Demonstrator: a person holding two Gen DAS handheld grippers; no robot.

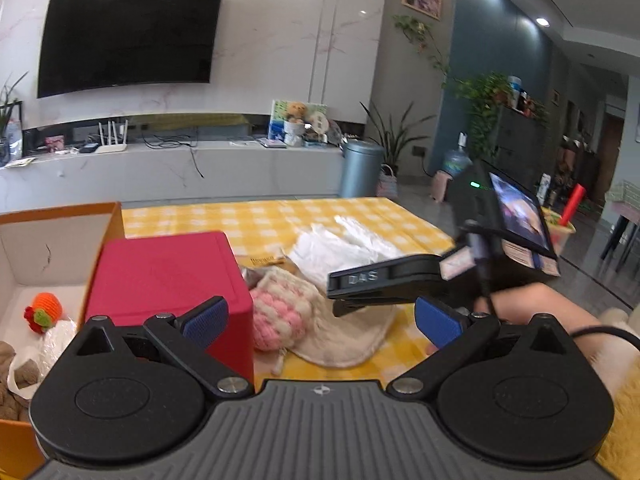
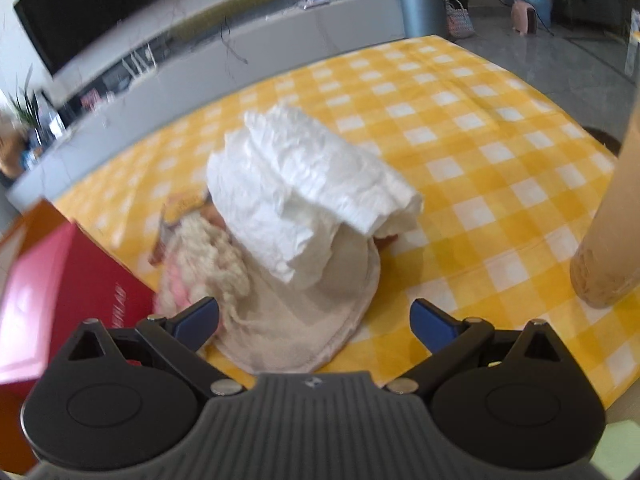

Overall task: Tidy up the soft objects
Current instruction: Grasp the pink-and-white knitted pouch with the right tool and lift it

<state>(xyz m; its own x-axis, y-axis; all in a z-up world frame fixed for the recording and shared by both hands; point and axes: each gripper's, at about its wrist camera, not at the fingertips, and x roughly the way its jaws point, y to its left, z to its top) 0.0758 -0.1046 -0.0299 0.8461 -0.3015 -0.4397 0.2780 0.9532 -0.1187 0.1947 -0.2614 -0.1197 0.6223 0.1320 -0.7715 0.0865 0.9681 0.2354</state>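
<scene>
A pile of soft things lies on the yellow checked tablecloth (image 2: 480,168): a folded white cloth (image 2: 308,184) on a cream towel (image 2: 296,320), beside a pink and cream knitted item (image 2: 200,268). The same pile shows in the left wrist view, with the knitted item (image 1: 280,312), towel (image 1: 352,336) and white cloth (image 1: 340,248). My right gripper (image 2: 314,320) is open, just above the towel's near edge. My left gripper (image 1: 320,318) is open and empty over the pile, with the right gripper's body (image 1: 400,280) in front of it.
A red box (image 1: 168,284) stands left of the pile. Behind it an open orange box (image 1: 56,248) holds an orange knitted toy (image 1: 44,312) and other soft items. A tan cylinder (image 2: 608,240) stands at the right. A TV wall and bin (image 1: 360,168) lie beyond the table.
</scene>
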